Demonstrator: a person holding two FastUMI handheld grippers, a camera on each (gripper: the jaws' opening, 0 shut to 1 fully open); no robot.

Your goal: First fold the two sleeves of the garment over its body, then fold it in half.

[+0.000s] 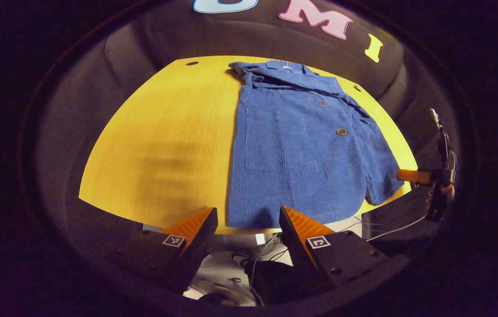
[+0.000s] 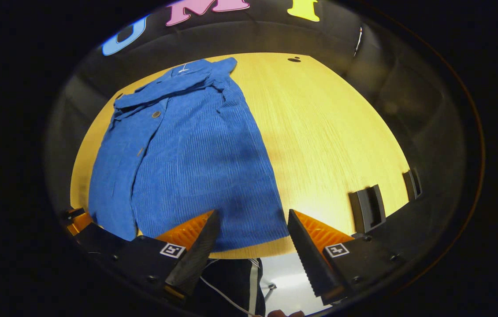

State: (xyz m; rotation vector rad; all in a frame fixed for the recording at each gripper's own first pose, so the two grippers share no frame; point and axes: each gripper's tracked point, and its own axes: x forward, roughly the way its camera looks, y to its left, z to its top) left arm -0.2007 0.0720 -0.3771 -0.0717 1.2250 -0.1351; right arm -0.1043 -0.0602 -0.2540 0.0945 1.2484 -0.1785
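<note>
Left gripper view: the left gripper (image 1: 249, 220) hovers at the near edge of the table (image 1: 165, 145), its jaws released and spread apart with nothing between them, each finger a wedge with a ribbed inner face and a small square marker on its body. Beyond them lies the garment (image 1: 302, 149), a blue ribbed corduroy jacket, spread flat on the right half of the yellow wood-grain table, collar at the far edge and hem at the near edge. Two round buttons (image 1: 341, 131) run down its front, and a patch pocket is stitched on the body. One sleeve lies folded along the right side. At the far right, off the table's near right corner, the right gripper (image 1: 412, 176) is held by a hand (image 1: 440, 193).

Right gripper view: the right gripper (image 2: 253, 224) also hangs over the near table edge, jaws released and empty, their inner faces ribbed. The jacket here occupies the left part of the table, its hem just beyond the fingertips. Two dark rectangular brackets (image 2: 367, 208) sit at the table's near right rim. Cables (image 1: 271, 253) hang below the table.
</note>
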